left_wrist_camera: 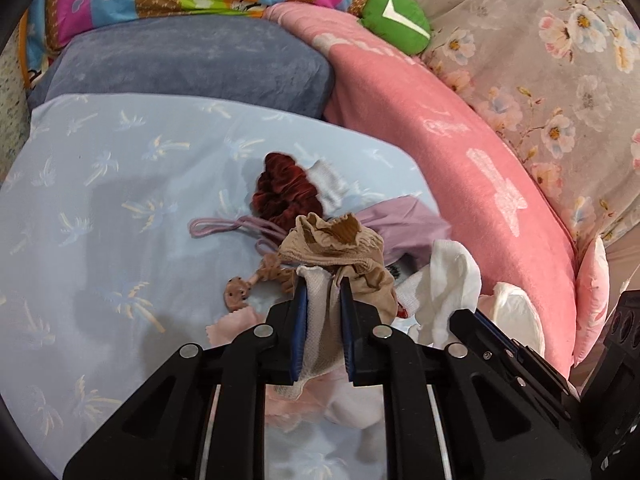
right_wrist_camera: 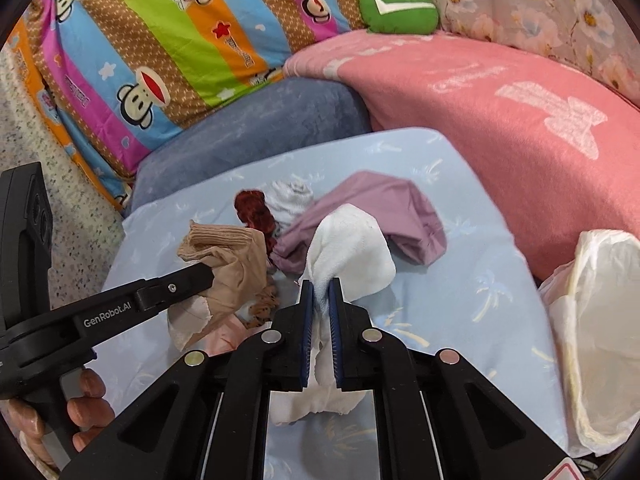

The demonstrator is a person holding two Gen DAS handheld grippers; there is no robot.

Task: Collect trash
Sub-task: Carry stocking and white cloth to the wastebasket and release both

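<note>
My left claw [left_wrist_camera: 323,280] pinches the tan stocking [left_wrist_camera: 340,252] just off the blue bed sheet [left_wrist_camera: 100,200], my right claw [right_wrist_camera: 321,286] clamps the white tissue [right_wrist_camera: 352,248], its neighbour at nine o'clock reading "GenRobot.AI", purple pouch [right_wrist_camera: 384,208] at twelve.

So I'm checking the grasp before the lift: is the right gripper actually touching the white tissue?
Touching. The right wrist view shows the right gripper with both blue pads pressed against the white tissue bunched between them.
</note>
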